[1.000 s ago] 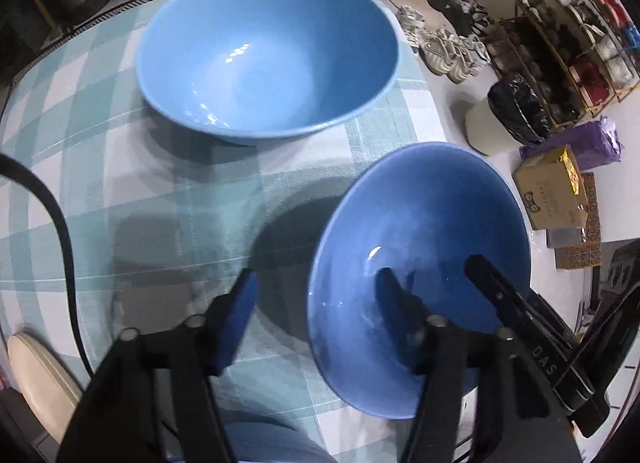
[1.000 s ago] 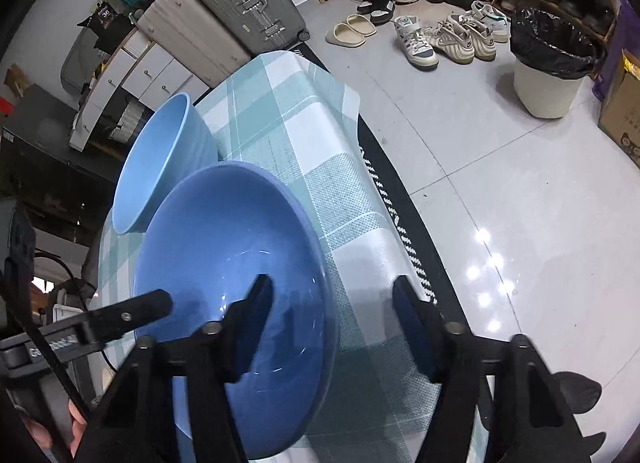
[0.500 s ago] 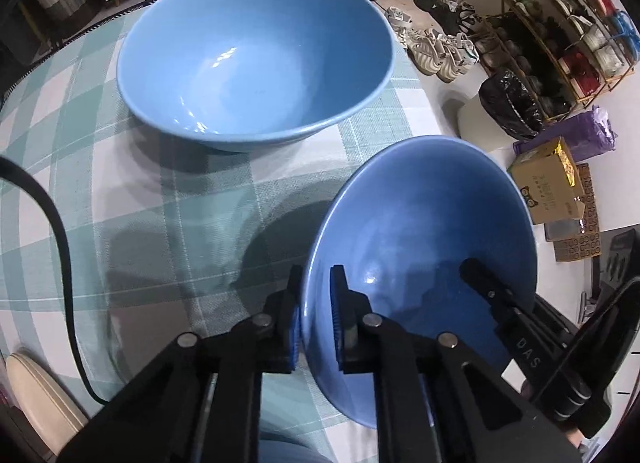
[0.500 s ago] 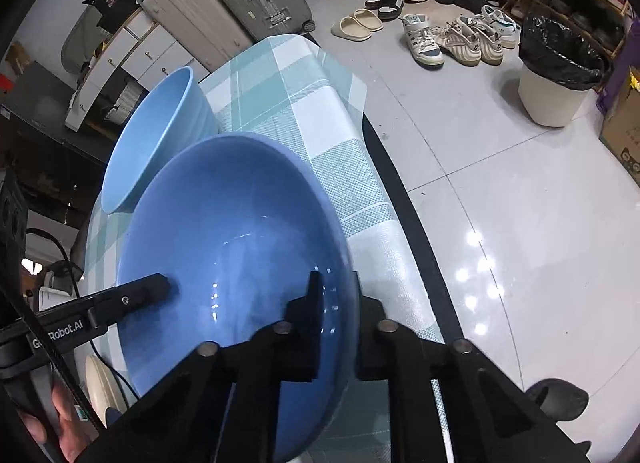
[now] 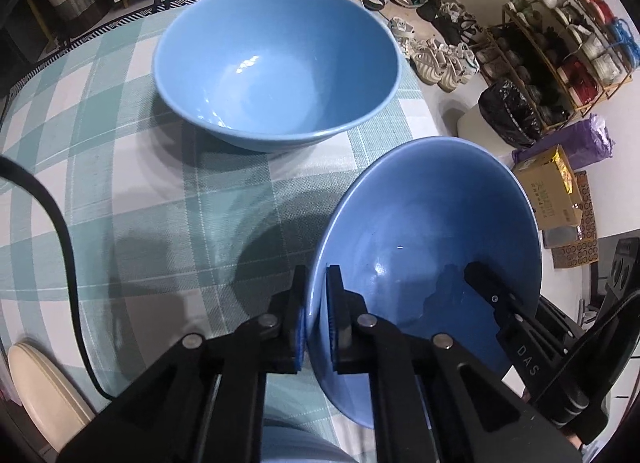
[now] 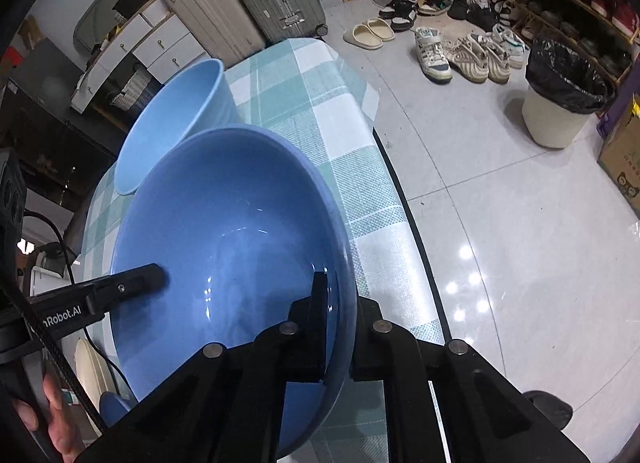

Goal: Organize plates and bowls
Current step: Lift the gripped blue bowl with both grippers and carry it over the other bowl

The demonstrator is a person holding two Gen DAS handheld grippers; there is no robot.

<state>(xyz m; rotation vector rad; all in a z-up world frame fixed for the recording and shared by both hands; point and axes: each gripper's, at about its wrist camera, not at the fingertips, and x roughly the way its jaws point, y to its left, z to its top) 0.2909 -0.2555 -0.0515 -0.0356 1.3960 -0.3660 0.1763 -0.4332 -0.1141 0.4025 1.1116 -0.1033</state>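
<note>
On the table [image 5: 120, 199], spread with a green-and-white checked cloth, two blue bowls are in view and no plates. Furthest left and back stands the larger, paler bowl [image 5: 276, 67], upright on the cloth with nothing touching it; nearer and to the right is the darker bowl [image 5: 424, 239], tilted so that its mouth faces the cameras, close to the table's right edge. The left gripper [image 5: 318, 319] has its jaws pinching the near-left part of that bowl's rim, one pad inside and one outside; the right gripper [image 6: 336, 327] does the same on the opposite side of the rim, so the darker bowl is held by both at once, two grippers for one bowl. Whether its foot rests on the cloth cannot be told. Both bowls look like glazed ceramic: stiff, fairly heavy for their size, smooth enough to slip between flat pads, and likely to chip or break if knocked on the other bowl or dropped over the tiled floor [image 6: 520, 243] beside the table. The rim is the only thin place to take hold of, and a grip on two opposite sides seems the safer way to carry it level.
</note>
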